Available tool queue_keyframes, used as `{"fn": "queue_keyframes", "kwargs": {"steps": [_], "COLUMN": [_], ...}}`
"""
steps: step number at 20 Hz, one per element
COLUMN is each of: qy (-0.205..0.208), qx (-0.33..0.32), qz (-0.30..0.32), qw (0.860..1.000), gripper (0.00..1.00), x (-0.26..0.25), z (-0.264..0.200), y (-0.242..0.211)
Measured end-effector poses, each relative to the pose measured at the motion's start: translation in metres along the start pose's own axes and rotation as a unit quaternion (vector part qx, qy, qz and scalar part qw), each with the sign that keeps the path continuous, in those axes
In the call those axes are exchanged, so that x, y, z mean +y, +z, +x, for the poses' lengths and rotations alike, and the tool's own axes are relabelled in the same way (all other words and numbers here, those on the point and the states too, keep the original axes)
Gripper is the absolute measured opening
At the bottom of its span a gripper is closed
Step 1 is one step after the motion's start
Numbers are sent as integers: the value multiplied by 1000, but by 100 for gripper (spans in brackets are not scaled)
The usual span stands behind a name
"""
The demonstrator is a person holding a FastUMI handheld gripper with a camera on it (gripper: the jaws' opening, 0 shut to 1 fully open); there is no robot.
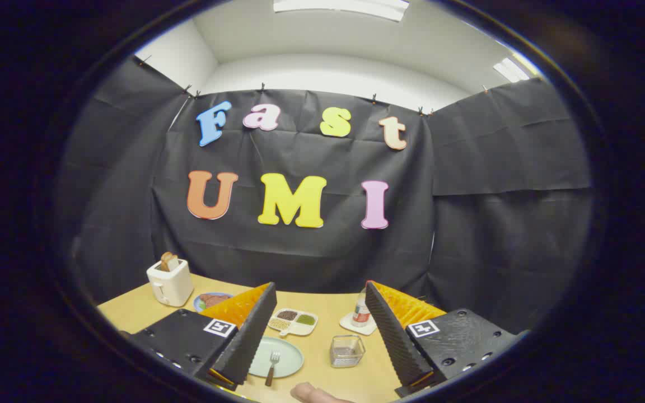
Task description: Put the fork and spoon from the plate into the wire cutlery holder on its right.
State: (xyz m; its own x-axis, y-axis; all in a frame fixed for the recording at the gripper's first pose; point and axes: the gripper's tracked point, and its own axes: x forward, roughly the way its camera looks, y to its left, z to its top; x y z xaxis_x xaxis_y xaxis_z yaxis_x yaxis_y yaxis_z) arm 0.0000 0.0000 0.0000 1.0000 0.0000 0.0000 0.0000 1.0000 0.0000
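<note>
pale green plate [289,358] lies on the wooden table [132,310] between the spread fingers of the gripper [317,350], jaws released and holding nothing. fork [272,366] rests on the plate, brown handle toward the camera. wire cutlery holder [347,350] stands just right of the plate, apart from it. spoon cannot be made out.

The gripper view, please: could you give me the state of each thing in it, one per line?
gripper: open, fingers spread, holding nothing.
fork: lying on the plate, tines away.
plate: flat on the table, between the fingers.
wire cutlery holder: upright, looks empty.
toaster: toast sticking up.
bottle: upright on a coaster.
compartment dish: filled.
</note>
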Motion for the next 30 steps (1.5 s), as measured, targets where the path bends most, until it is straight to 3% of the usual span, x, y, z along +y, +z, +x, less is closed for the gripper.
{"fn": "queue_keyframes", "kwargs": {"steps": [5, 13, 18, 24, 30], "qy": [12, -2, -1, 4, 16], "qx": [23, 42, 98, 206, 319], "qz": [-3, -14, -26, -25, -24], "qw": [1000, 999, 995, 978, 947], "gripper": [96, 95, 96, 96, 96], "x": [25, 22, 26, 33, 48], "z": [7, 16, 25, 31, 32], "y": [-5, -14, -50, -124, -195]}}
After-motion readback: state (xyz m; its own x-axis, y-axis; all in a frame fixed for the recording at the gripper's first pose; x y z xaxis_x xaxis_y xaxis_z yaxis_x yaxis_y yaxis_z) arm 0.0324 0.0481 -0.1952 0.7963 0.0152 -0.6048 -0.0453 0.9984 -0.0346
